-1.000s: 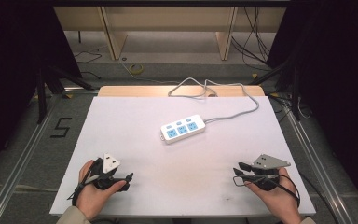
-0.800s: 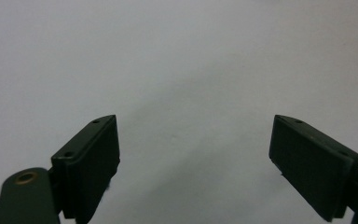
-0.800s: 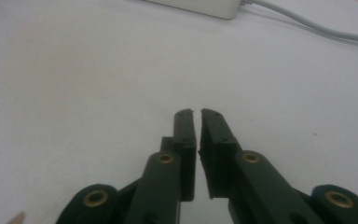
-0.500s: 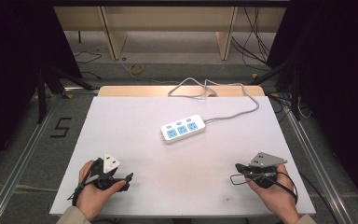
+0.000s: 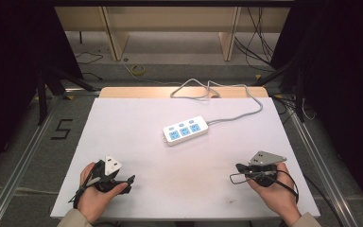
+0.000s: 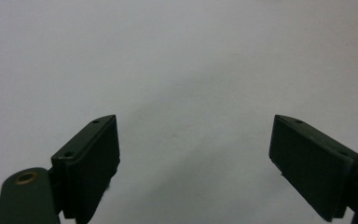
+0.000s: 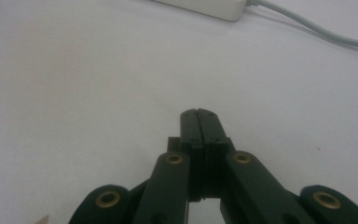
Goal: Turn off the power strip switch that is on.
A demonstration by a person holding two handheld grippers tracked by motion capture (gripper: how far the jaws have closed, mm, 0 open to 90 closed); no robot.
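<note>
Left tongs (image 5: 128, 180) held at bench (image 5: 137, 127) near-left edge, jaws apart, nothing between. Power strip (image 5: 185, 130) laid mid-bench, well apart from both tongs; grey cable (image 5: 238, 111) run back over far edge. Right tongs (image 5: 234, 177) held near-right, jaws pressed together, nothing clamped.

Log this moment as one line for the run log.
left gripper: open, empty, over table | right gripper: jaws just closed, nothing between | power strip: mid-table, untouched, apart from both
</note>
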